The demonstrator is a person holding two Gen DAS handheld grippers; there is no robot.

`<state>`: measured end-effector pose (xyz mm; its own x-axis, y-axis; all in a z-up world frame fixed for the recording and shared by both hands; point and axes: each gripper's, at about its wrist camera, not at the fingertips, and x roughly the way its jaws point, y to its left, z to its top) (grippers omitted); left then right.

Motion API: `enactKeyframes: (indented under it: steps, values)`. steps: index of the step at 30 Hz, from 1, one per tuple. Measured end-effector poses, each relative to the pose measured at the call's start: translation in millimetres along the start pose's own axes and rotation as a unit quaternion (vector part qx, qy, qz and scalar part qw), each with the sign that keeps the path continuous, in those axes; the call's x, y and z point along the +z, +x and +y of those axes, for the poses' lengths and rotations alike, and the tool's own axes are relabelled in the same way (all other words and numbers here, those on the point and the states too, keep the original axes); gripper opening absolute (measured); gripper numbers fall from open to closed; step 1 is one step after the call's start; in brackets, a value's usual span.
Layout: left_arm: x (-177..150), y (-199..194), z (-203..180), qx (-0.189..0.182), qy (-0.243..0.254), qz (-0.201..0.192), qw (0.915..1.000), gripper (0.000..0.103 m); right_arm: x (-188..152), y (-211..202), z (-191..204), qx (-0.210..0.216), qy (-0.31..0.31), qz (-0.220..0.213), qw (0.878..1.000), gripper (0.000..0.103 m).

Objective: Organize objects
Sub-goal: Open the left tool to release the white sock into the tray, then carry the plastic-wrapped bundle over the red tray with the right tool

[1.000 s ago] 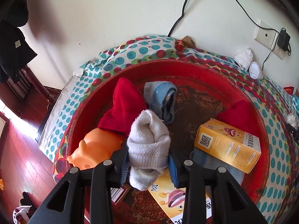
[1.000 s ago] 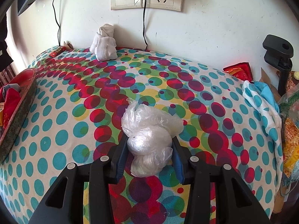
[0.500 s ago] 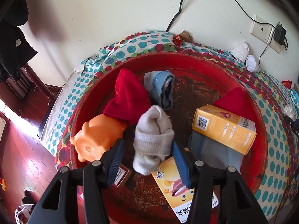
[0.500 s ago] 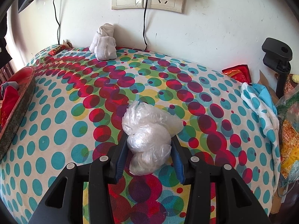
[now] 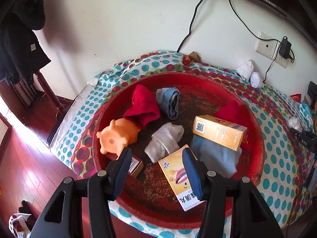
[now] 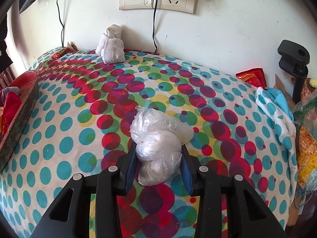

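Crinkly glossy clear plastic bag (image 6: 158, 148); knit cloth white sock (image 5: 165, 141); glossy cardboard yellow box (image 5: 220, 131); worn red lacquered tray (image 5: 255, 130).

We read "xiaomi" on the monitor's lower edge (image 5: 267, 1) and "DAS" on a black device (image 5: 303, 141) at right. The orange box (image 5: 220, 131) carries a QR code; its other print is too small to read.
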<state>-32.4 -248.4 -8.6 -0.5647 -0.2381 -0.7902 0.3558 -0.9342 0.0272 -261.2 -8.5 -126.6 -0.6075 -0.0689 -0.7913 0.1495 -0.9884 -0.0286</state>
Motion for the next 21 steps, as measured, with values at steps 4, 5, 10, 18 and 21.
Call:
enactKeyframes:
  steps: [4, 5, 10, 18, 21]
  values:
    - [-13.8, -9.6, -2.7, 0.024, 0.016, -0.013, 0.9995, 0.054, -2.2, -15.6, 5.3, 0.014, -0.008, -0.006, 1.000, 0.036]
    - [-17.8, -11.4, -3.6, 0.027, 0.019, -0.014, 0.9993, 0.054, -1.3, -22.6, 7.9, 0.020, -0.010, -0.011, 1.000, 0.036]
    - [-31.9, -15.2, -4.9, 0.021, 0.020, -0.011, 0.9995, 0.054, 11.3, -49.5, 33.7, 0.075, -0.021, -0.023, 0.997, 0.036]
    - [-43.8, -13.0, 13.4, -0.004, -0.012, 0.006, 0.9999, 0.054, 36.6, -87.2, 125.6, 0.172, -0.089, -0.041, 0.980, 0.036]
    - [-45.4, -12.3, 27.4, -0.011, -0.036, 0.009, 0.9993, 0.054, 42.8, -94.9, 171.0, 0.190, -0.119, -0.041, 0.974, 0.037]
